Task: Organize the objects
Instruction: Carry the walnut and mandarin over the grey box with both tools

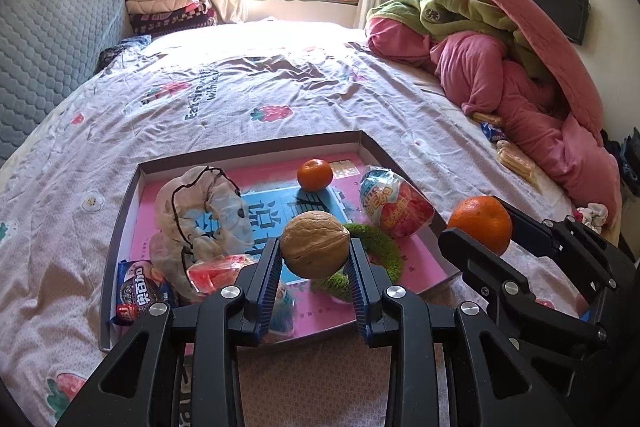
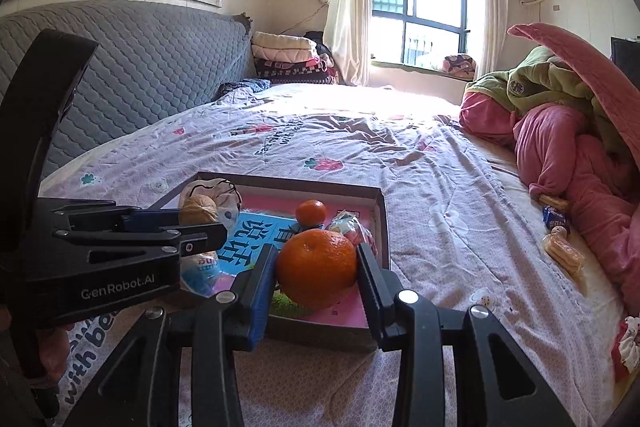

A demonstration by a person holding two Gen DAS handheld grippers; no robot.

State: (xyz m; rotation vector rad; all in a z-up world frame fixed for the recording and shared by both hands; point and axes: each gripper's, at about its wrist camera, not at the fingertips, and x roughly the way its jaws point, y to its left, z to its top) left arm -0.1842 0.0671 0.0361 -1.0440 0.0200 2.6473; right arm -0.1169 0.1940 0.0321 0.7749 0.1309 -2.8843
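Note:
A brown walnut (image 1: 315, 244) is held over the shallow box lid (image 1: 256, 147), with my left gripper (image 1: 315, 251) shut on it. My right gripper (image 2: 317, 269) is shut on an orange mandarin (image 2: 317, 269), above the near right corner of the box lid (image 2: 382, 223). From the left wrist view that mandarin (image 1: 482, 227) hangs to the right of the lid, and the right wrist view shows the walnut (image 2: 198, 211) at the left. Inside the lid lie a second mandarin (image 1: 315, 174), a crumpled plastic bag (image 1: 204, 211), a round snack pack (image 1: 394, 205), a green fuzzy ring (image 1: 378, 241) and a cookie packet (image 1: 140, 293).
The lid rests on a bed with a strawberry-print sheet (image 1: 260, 87). Pink and green blankets (image 1: 520, 67) are piled at the right, with biscuit packets (image 2: 564, 253) beside them. A grey padded headboard (image 2: 140, 59) runs along the left.

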